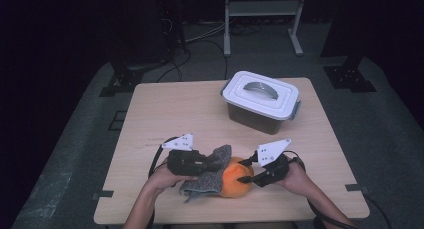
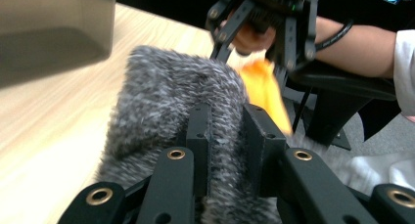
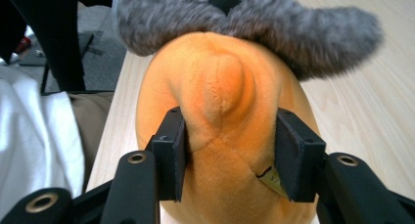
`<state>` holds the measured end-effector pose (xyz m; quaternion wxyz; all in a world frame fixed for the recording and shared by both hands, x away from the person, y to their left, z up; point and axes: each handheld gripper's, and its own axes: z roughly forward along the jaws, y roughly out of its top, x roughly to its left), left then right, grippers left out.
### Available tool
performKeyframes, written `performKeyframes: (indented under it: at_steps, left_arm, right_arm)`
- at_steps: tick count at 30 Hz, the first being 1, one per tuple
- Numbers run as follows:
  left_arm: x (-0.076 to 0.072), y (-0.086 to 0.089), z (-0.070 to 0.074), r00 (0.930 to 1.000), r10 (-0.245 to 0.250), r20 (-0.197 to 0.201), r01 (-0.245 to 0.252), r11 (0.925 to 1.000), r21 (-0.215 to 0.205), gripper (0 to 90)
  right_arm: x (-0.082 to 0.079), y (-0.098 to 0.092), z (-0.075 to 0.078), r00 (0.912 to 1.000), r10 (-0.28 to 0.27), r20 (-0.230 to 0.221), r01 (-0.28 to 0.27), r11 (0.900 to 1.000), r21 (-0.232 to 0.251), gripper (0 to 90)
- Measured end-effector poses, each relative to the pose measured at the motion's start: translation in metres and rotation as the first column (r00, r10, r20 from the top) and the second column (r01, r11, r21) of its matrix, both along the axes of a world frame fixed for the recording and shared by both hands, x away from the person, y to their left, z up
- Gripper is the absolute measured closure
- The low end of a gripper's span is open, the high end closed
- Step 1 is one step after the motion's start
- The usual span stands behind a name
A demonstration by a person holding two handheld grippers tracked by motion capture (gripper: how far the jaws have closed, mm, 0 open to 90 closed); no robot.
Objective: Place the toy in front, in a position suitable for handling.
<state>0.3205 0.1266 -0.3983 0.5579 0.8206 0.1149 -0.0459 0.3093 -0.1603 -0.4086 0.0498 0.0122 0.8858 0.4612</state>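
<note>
An orange plush toy [image 1: 235,183] was seen lying near the front edge of the wooden table [image 1: 165,109], with a grey fuzzy cloth [image 1: 210,173] draped against its side at about nine o'clock. The left gripper [image 1: 212,164] was clenched on that cloth: in the left gripper view a fold of the grey pile [image 2: 176,97] was pinched between the two black jaws, which stood almost together, and the cloth rose beyond them at twelve o'clock towards the toy [image 2: 264,87]. The right gripper [image 1: 246,178] was closed on the toy from about three o'clock; in the right gripper view the orange body [image 3: 220,116] was held between the jaws, whose pads pressed into its sides at nine and three o'clock, with a stitched bump standing just above them. The cloth [image 3: 244,18] was seen lying over the toy's far end at twelve o'clock. A lidded plastic box [image 1: 261,100] stood well apart, at about one o'clock from the toy.
</note>
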Motion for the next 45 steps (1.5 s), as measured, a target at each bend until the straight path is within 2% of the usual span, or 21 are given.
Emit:
performKeyframes:
  at_steps: [2,5,8,15,20,26,31,34,36,41,45]
  left_arm:
    - [-0.004,-0.008,0.006,0.9994,-0.027,0.020,0.027,0.9996,-0.013,74.3]
    - [-0.009,-0.018,0.011,0.9975,-0.051,0.049,0.050,0.9987,0.012,74.2]
    - [-0.007,-0.015,0.009,0.9986,-0.036,0.040,0.035,0.9993,0.013,74.4]
    - [-0.003,-0.001,0.003,0.9997,-0.002,0.024,0.002,0.9999,0.011,74.2]
    - [0.001,0.008,-0.001,0.9994,0.030,0.019,-0.030,0.9994,0.014,74.0]
    - [0.000,0.011,0.002,0.9989,0.035,0.031,-0.034,0.9994,-0.006,74.0]
    - [-0.003,0.000,0.006,0.9985,0.007,0.054,-0.006,0.9999,-0.015,74.2]
    - [-0.007,-0.009,0.007,0.9972,-0.014,0.074,0.014,0.9999,0.003,74.2]
    - [-0.007,-0.009,0.007,0.9970,-0.005,0.077,0.005,1.0000,0.004,74.1]
    - [-0.003,0.004,0.005,0.9974,0.033,0.064,-0.032,0.9995,-0.007,74.1]
    - [0.001,0.010,-0.001,0.9973,0.058,0.045,-0.058,0.9983,-0.008,74.1]
  right_arm:
    - [-0.003,0.006,0.001,0.9999,0.003,0.015,-0.003,1.000,-0.005,50.8]
    - [-0.006,0.011,0.001,0.9994,0.013,0.032,-0.012,1.000,-0.018,50.8]
    - [-0.004,0.006,0.001,0.9997,0.008,0.024,-0.008,1.000,-0.012,51.1]
    - [0.011,-0.012,-0.002,0.9979,-0.041,-0.049,0.043,0.998,0.035,51.7]
    - [0.020,-0.024,-0.003,0.9923,-0.077,-0.098,0.082,0.995,0.050,51.6]
    - [0.025,-0.033,-0.005,0.9839,-0.110,-0.141,0.120,0.990,0.067,51.7]
    - [0.022,-0.024,-0.004,0.9835,-0.116,-0.139,0.126,0.989,0.070,51.5]
    - [0.018,-0.015,-0.002,0.9878,-0.104,-0.116,0.112,0.992,0.059,51.5]
    - [0.019,-0.016,-0.002,0.9882,-0.100,-0.116,0.107,0.993,0.053,51.5]
    - [0.029,-0.032,-0.006,0.9789,-0.127,-0.161,0.140,0.988,0.072,52.1]
    - [0.033,-0.041,-0.008,0.9738,-0.141,-0.178,0.156,0.985,0.075,52.1]
